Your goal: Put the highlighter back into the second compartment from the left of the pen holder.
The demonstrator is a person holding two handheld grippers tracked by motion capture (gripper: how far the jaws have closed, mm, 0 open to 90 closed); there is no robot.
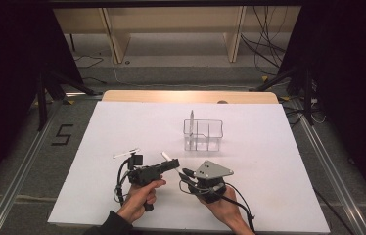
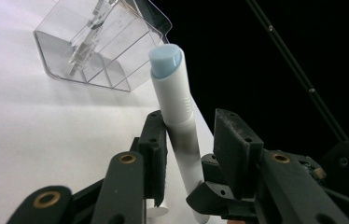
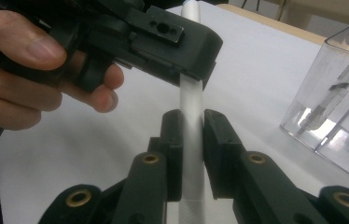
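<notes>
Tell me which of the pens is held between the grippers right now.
The white pen with the pale blue end, held off the table. Another pen stands in the clear organizer; a third lies on the table at the left.

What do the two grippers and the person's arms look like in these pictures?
Both grippers are black. Each has two flat, block-shaped jaws on arms with brass-coloured rivets. The left gripper has a pistol-style handle and a black cable looping beside it. The right gripper carries a grey three-cornered plate with small dark holes on top, and a black cable trails from it. A dark sleeve covers the left forearm.
</notes>
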